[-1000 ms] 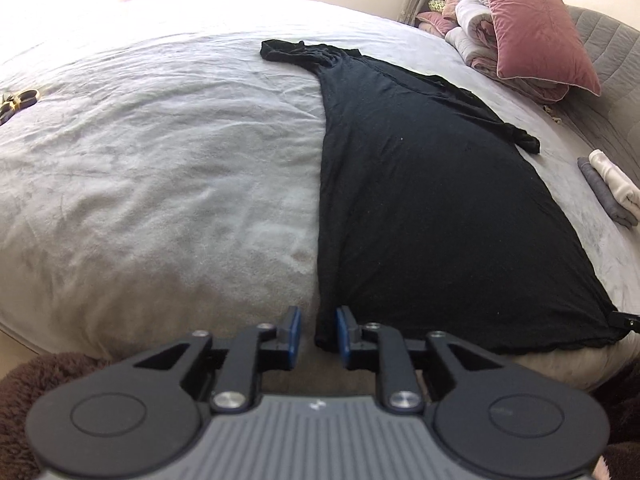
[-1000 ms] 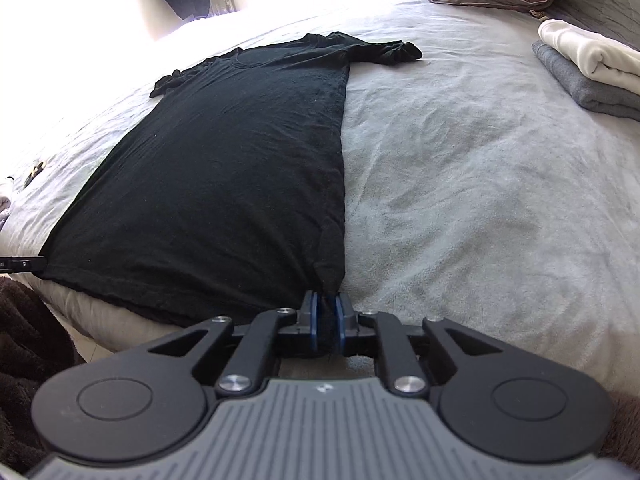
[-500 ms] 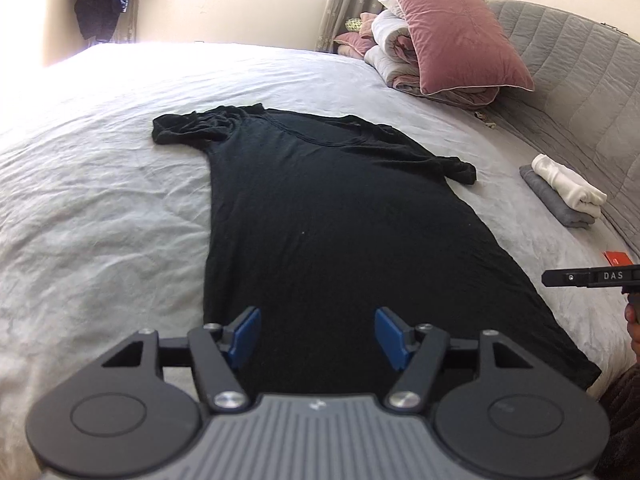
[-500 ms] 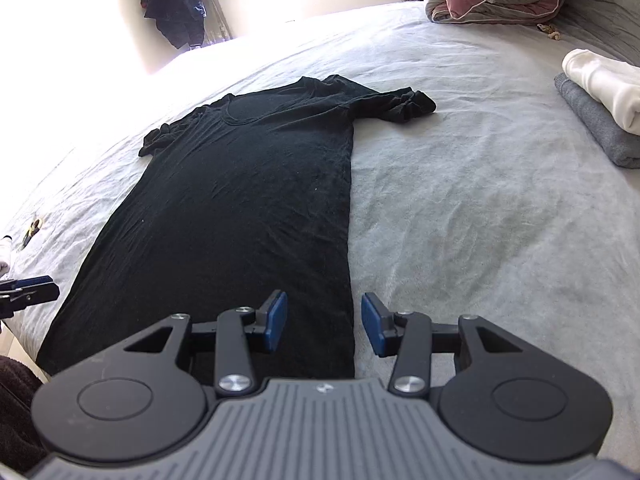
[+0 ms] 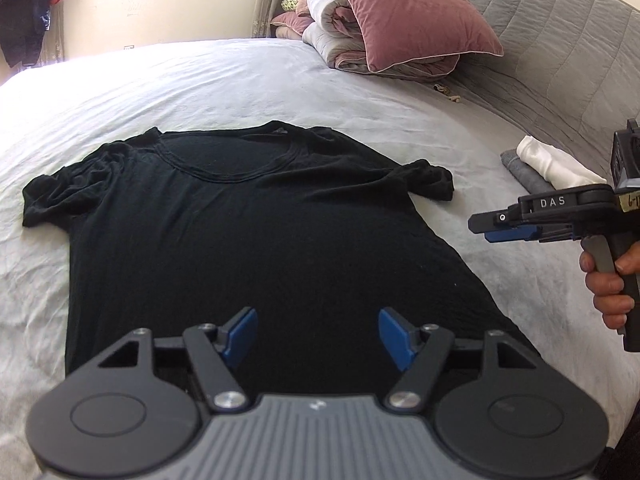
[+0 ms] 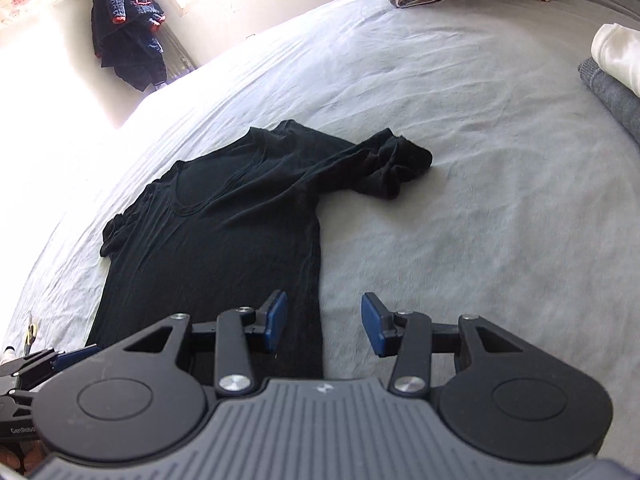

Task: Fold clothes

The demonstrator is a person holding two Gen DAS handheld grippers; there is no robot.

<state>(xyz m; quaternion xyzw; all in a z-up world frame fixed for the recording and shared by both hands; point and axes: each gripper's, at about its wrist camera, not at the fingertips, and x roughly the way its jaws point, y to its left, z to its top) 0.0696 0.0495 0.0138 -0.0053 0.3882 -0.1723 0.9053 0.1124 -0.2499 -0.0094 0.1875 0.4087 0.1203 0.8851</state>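
A black T-shirt (image 5: 240,232) lies flat on the grey bed (image 5: 248,76), collar at the far end and both short sleeves bunched up. My left gripper (image 5: 318,334) hovers over the shirt's lower middle; its jaws are opening and nothing is between them. My right gripper (image 6: 324,326) is open above the shirt's right side edge (image 6: 314,272), with nothing gripped. In the left wrist view the right gripper (image 5: 486,226) shows side-on, held by a hand (image 5: 604,280) off the shirt's right side. The T-shirt (image 6: 224,240) fills the left half of the right wrist view.
A folded white garment (image 5: 556,166) on a grey one (image 5: 524,172) lies at the right of the bed. A pink pillow (image 5: 408,12) on rolled bedding leans by the quilted headboard (image 5: 560,40). Dark clothes (image 6: 128,36) hang on the wall. Scissors (image 6: 30,330) lie at the left edge.
Both grippers let go of the shirt's hem corners and opened. Both then moved up over the shirt toward the collar, the left one swinging inward from the left edge to the middle.
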